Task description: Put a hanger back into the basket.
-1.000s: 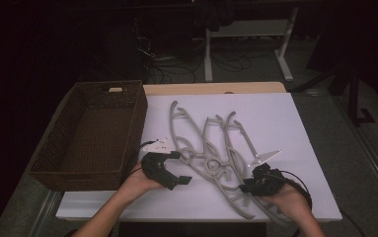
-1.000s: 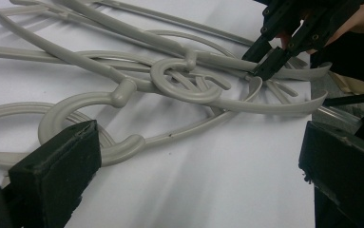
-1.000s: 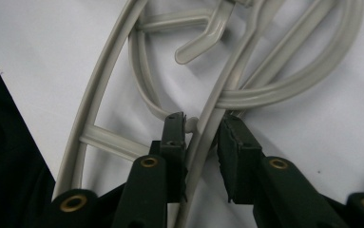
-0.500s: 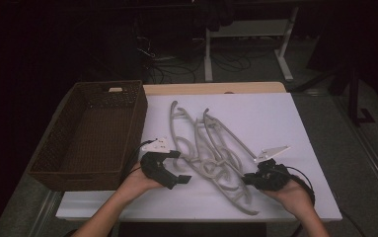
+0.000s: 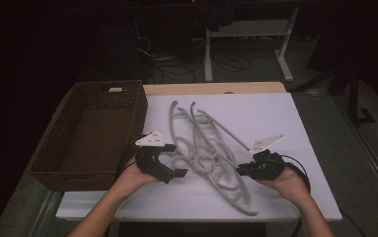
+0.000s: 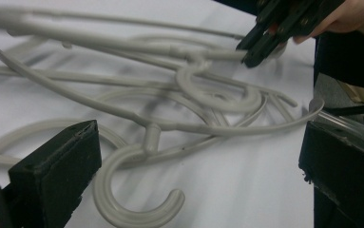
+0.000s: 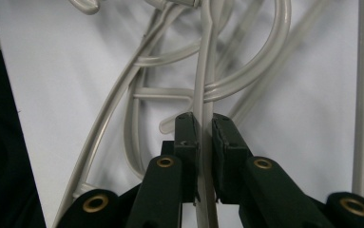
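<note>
Right gripper (image 7: 202, 156), clamped on one hanger bar (image 7: 203, 95) in the tangled pile on the white table (image 5: 285, 128), should apparently lift slowly while the wide-open left gripper (image 5: 169, 160) steadies the rest.

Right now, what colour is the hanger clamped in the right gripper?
Pale grey, a plain plastic hanger with no pattern; it shows best in the right gripper view, between the black jaws of the right gripper.

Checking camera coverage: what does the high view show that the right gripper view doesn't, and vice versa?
High view alone: the empty brown wicker basket left of the white table top, and the left tongs open beside the pile. Right gripper view alone: close up, the right tongs clamped on one hanger's bar. Both: the tangled grey plastic clothes hangers and the white surface.
</note>
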### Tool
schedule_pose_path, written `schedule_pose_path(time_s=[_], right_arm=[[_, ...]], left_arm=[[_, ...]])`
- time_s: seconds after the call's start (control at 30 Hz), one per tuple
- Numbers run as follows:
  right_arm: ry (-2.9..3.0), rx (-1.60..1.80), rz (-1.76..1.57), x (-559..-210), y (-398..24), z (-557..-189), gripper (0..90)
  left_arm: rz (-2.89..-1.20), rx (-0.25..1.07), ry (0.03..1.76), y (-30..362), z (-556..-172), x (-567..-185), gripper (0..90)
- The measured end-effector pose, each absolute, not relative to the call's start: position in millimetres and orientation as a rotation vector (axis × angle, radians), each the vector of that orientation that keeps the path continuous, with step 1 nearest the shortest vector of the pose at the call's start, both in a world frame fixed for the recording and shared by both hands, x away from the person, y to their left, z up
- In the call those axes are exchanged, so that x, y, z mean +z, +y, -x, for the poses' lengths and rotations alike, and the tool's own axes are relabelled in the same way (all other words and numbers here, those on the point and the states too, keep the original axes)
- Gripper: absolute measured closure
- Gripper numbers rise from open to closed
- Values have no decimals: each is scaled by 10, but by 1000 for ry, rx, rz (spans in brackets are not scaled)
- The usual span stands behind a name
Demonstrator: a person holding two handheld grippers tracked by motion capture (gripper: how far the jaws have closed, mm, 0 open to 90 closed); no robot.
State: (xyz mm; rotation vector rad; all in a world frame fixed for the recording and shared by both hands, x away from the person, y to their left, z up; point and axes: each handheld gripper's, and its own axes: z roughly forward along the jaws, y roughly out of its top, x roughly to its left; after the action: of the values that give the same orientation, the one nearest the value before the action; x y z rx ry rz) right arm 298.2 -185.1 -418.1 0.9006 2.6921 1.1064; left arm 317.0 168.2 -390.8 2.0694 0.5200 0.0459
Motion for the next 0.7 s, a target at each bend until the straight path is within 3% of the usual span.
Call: schedule_pose_path(time_s=[0.7], right_arm=[[2941,1057,-438,-4253,-1238,-3312,809]], left_arm=[[-2066,49,533,1730,-3196,-3912,3]])
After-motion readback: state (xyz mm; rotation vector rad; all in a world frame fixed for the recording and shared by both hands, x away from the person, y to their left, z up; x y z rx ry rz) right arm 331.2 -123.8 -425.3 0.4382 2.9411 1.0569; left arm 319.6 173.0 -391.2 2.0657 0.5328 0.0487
